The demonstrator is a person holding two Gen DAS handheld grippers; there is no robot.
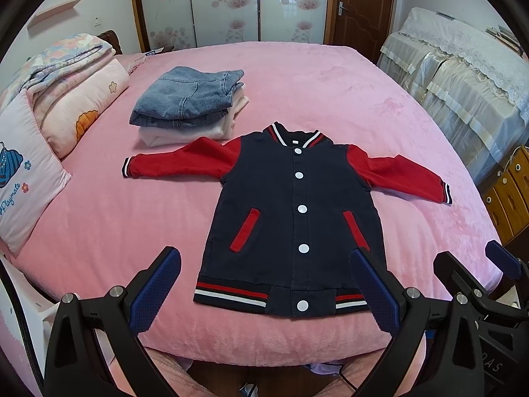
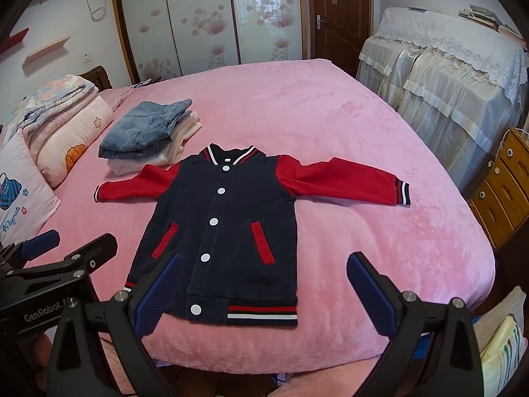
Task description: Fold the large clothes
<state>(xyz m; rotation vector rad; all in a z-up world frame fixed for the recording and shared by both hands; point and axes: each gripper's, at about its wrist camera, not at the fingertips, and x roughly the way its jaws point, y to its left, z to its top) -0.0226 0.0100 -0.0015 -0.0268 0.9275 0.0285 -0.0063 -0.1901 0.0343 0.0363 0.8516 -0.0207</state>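
A navy varsity jacket with red sleeves and white snap buttons lies flat, face up, on the pink bed, sleeves spread out to both sides. It also shows in the right wrist view. My left gripper is open and empty, held above the jacket's striped hem near the bed's front edge. My right gripper is open and empty, over the hem's right part. The right gripper also shows at the right of the left wrist view, and the left gripper shows at the left of the right wrist view.
A stack of folded clothes with jeans on top sits behind the jacket's left sleeve. Folded quilts and a pillow line the bed's left side. A cloth-covered cabinet and wooden drawers stand at the right.
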